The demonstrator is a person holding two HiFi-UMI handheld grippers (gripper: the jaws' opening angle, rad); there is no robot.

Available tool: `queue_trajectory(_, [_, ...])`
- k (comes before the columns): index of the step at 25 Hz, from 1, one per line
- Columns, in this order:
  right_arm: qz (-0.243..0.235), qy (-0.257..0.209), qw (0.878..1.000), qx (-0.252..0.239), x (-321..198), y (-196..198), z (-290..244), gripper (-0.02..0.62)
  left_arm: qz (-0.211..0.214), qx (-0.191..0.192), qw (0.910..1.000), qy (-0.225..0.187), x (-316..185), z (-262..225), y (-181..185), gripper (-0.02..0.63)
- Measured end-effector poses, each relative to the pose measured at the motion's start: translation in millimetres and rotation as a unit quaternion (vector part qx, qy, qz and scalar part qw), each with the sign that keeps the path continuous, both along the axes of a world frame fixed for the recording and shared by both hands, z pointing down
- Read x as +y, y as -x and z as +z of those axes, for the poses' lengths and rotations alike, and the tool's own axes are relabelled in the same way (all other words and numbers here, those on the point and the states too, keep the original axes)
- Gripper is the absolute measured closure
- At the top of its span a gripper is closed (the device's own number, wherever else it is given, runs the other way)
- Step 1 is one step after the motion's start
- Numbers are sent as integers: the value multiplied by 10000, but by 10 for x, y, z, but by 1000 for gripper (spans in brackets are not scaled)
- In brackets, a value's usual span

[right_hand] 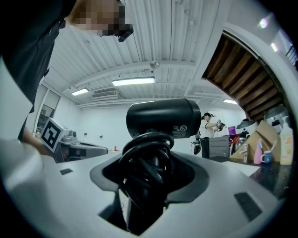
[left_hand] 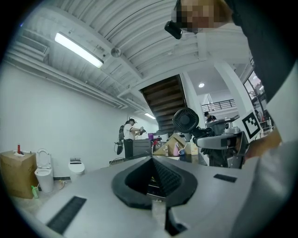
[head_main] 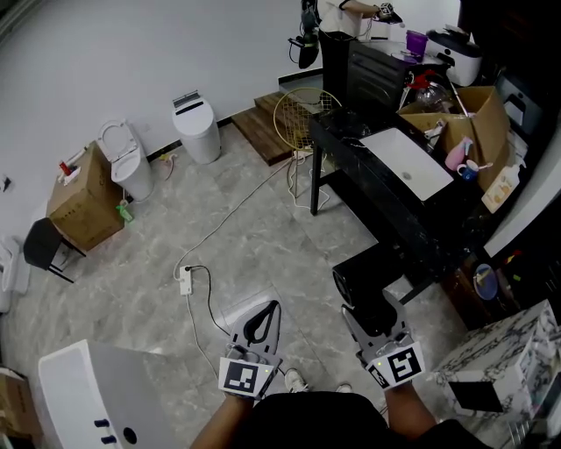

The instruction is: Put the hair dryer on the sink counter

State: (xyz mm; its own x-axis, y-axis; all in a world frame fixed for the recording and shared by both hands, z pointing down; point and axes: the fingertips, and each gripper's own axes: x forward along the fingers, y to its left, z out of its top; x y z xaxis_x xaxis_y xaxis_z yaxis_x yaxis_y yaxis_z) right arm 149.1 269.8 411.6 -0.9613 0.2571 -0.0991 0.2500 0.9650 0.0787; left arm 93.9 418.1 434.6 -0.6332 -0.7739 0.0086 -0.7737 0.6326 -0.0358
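The black hair dryer (head_main: pixel 359 285) is held upright by its handle in my right gripper (head_main: pixel 372 320), low in the head view, over the floor just in front of the counter's near end. In the right gripper view its barrel (right_hand: pixel 163 118) stands above the jaws, its coiled cord (right_hand: pixel 146 160) bunched round the handle, with my right gripper (right_hand: pixel 146 186) shut on it. The black sink counter (head_main: pixel 368 171) with a white basin (head_main: pixel 408 162) runs up the right side. My left gripper (head_main: pixel 270 309) is shut and empty, its jaws (left_hand: pixel 153 179) together; the dryer (left_hand: pixel 186 121) shows to its right.
A power strip (head_main: pixel 186 281) and its cables lie on the marble floor ahead. A toilet (head_main: pixel 123 162), white bin (head_main: pixel 197 127) and cardboard box (head_main: pixel 83 197) line the left wall. A wire basket (head_main: pixel 302 114) stands by the counter. A person (head_main: pixel 337 13) stands far back.
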Motion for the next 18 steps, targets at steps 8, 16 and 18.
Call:
queue_trajectory(8, [294,-19,9996,-50,62,171,-76,341,171,-41,9998,-51,86,-74,154,606])
queue_trajectory(16, [333,8,9994,-67,60,295,-82,341,202,13,9998,-87,65,-23,256,606])
queue_trajectory(18, [358,9,9993,-75,44,316,-85,341,228,31,9997,-98,53,-10,269,606])
